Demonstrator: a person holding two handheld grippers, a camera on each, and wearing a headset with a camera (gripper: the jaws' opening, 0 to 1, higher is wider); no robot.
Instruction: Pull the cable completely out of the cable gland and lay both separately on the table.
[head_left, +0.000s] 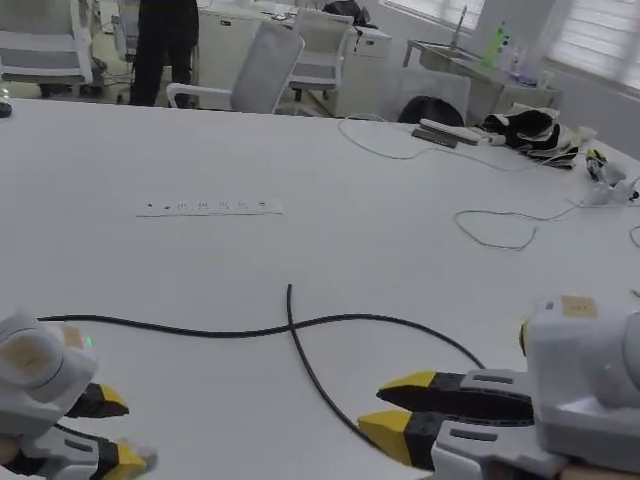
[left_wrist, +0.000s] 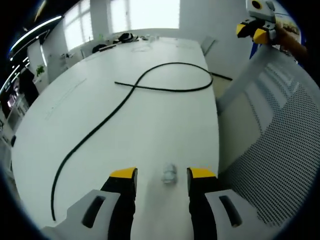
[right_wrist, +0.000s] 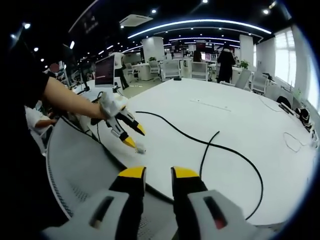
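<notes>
The cable gland (left_wrist: 169, 175) is showing as a small, blurred pale lump at the bottom centre of the left gripper view. It is lying on the counter (left_wrist: 150, 115) between the jaws of the open left claw (left_wrist: 162, 173), which are not touching it. The black cable (head_left: 300, 328) is lying looped mid-frame, apart from it. The right claw (head_left: 388, 405) is hanging open and empty.

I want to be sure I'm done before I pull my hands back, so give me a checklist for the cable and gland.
1. Cable out of gland: ok. The cable lies looped on the table, and the gland lies apart from it.
2. Gland set down: ok. It rests on the table between the left gripper's open jaws, untouched.
3. Right gripper empty: ok. It is open and holds nothing.
4. Gland safe from rolling off: cannot tell. It sits near the table's edge.
</notes>
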